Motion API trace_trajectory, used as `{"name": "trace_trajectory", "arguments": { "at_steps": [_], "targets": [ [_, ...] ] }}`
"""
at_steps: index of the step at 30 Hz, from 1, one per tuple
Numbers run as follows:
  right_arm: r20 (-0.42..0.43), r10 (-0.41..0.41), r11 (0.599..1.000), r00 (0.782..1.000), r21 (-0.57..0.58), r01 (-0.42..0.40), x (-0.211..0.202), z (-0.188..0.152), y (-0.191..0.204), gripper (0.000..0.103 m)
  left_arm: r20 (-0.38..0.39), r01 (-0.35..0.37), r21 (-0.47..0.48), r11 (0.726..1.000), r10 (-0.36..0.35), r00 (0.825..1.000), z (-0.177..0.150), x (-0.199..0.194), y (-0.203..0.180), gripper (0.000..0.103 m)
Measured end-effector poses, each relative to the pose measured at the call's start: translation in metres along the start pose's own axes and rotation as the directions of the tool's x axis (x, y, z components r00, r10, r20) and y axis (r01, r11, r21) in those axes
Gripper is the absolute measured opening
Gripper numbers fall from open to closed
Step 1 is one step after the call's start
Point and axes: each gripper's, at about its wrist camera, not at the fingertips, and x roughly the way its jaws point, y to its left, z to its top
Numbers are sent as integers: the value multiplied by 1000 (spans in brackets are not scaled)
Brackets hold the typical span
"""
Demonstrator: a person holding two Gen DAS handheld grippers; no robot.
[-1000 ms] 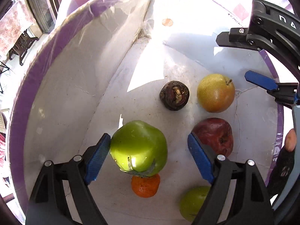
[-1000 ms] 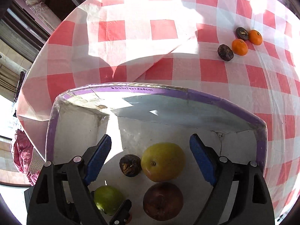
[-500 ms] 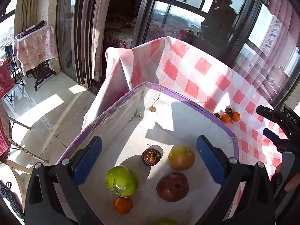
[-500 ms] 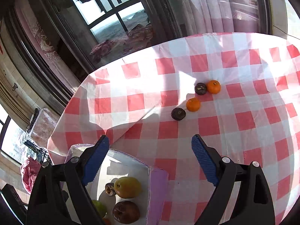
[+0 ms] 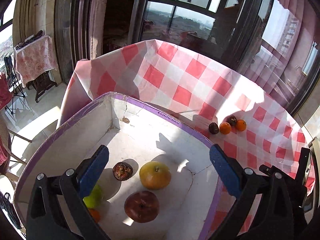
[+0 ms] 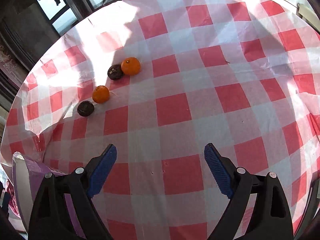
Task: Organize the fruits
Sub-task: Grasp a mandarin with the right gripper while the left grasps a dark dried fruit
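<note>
Resting on cloth: 2 oranges (image 6: 100, 94), 2 mangosteens (image 6: 85, 108)

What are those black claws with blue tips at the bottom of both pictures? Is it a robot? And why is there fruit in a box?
Not a robot. A person holds a two-finger grabber in each hand, and each grabber carries a camera looking out along its fingers. That's why you see the claws at the bottom.

One picture comes from the left gripper. It hangs open over a white box with a purple rim. Inside lie a yellow pear, a red apple, a dark fruit, and, partly hidden behind a finger, a green fruit and a small orange.

The other picture comes from the right gripper, also open, above the checked tablecloth. Four fruits wait there: two oranges and two dark fruits.

Neither grabber holds anything now.
</note>
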Motion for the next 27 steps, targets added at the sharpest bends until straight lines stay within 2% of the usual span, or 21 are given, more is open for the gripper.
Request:
{"name": "trace_trajectory", "arguments": {
  "at_steps": [5,12,16,18,23,25,26,27],
  "targets": [
    [-40,-2,993,999,-121,-2,42,15,-6,87,-4,4,93,996,-3,1000,8,14,-54,101],
    [15,34,943,999,-333,-27,97,70,24,86,-15,31,210,977,-28,999,20,46,-143,101],
    [57,77,907,995,-419,-46,123,106,46,82,-82,-23,234,972,43,996,27,82,-173,101],
    [73,85,891,994,-451,-43,134,119,56,77,-135,-38,216,976,68,989,30,102,-180,101],
    [105,104,857,989,-514,-35,146,129,71,79,-207,-127,232,964,176,962,27,144,-193,101],
    [131,114,843,985,-537,-26,143,126,72,70,-226,-168,270,948,231,946,23,162,-200,101],
    [144,116,839,983,-544,-19,141,125,72,58,-236,-191,291,938,263,936,21,171,-204,101],
    [147,124,835,981,-549,-23,140,124,71,51,-240,-214,309,927,294,925,19,179,-207,101]
  ]
}}
